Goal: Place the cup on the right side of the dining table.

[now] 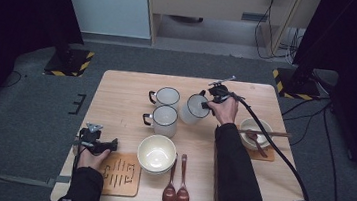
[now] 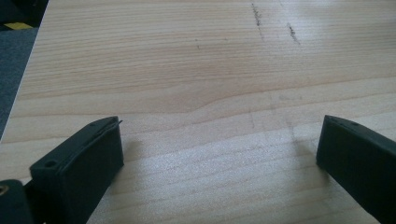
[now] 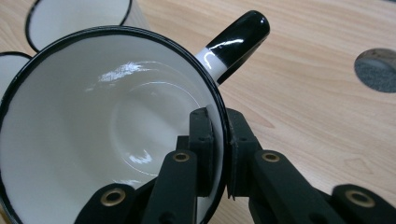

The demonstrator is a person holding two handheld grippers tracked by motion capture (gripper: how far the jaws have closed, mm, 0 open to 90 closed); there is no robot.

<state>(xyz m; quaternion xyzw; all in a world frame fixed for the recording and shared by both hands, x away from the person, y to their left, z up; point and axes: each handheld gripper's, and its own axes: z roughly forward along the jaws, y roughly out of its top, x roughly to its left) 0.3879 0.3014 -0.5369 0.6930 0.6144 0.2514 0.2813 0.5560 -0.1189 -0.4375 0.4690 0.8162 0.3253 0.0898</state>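
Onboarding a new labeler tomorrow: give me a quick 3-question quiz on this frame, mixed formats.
1. True or false: the right gripper is clamped on the rim of a mug, one jaw inside and one outside.
2. Multiple choice: how many wooden spoons lie side by side at the near edge of the table? A) one B) two C) four
3. Short answer: what is between the jaws of the left gripper?

Key
1. True. The tilted mug's wall is pinched between the pads.
2. B.
3. Nothing; the jaws stand wide apart over bare wood.
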